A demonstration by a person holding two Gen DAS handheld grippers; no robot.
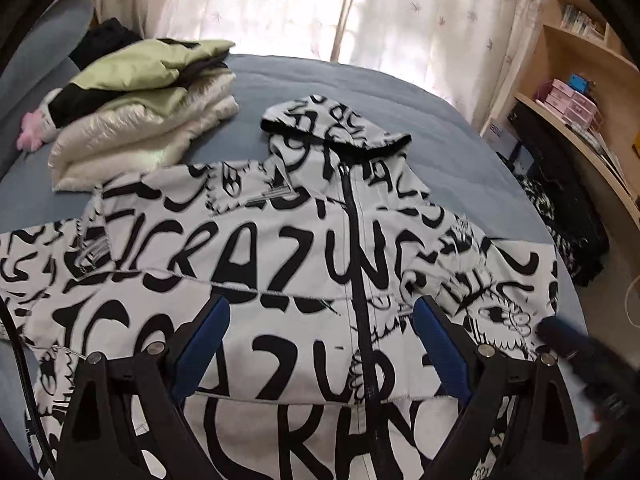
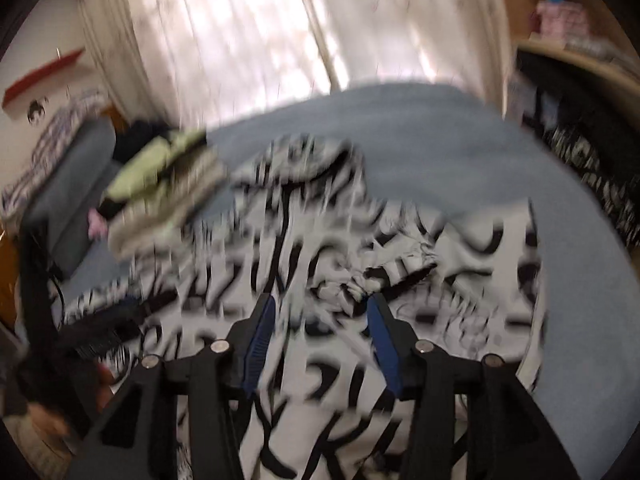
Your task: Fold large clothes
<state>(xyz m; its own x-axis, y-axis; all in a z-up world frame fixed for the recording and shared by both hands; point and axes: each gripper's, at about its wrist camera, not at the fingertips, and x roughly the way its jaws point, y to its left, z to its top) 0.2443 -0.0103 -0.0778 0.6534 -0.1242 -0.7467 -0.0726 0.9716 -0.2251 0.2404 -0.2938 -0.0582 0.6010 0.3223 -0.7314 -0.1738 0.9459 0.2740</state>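
The jacket (image 1: 248, 264) lies front-up on the bed (image 1: 400, 92), zipped, hood (image 1: 332, 128) pointing away toward the curtain (image 1: 280, 4), and the fold is only partly made: the sleeve on the right (image 1: 500, 280) looks already brought in across the chest, while the sleeve on the left (image 1: 36, 264) reaches out toward the bed's edge. So the step in hand seems to be folding the sleeves inward. The left gripper (image 1: 320, 344) hovers over the lower front with its jaws wide and nothing between them; the right gripper (image 2: 322, 340), seen through a badly blurred picture, stands with its jaws partly apart over rumpled cloth near the middle, and no cloth appears pinched in them. The next move likely calls for the left gripper to reach out to the spread sleeve, pinch its cuff end and carry it over the zip (image 1: 360, 264), keeping the body flat. The jacket is white with bold black lettering and doodles, stiffish, with stitched seams running across it. A pile of folded jackets (image 1: 136, 112), green and cream, sits near the jacket's left shoulder.
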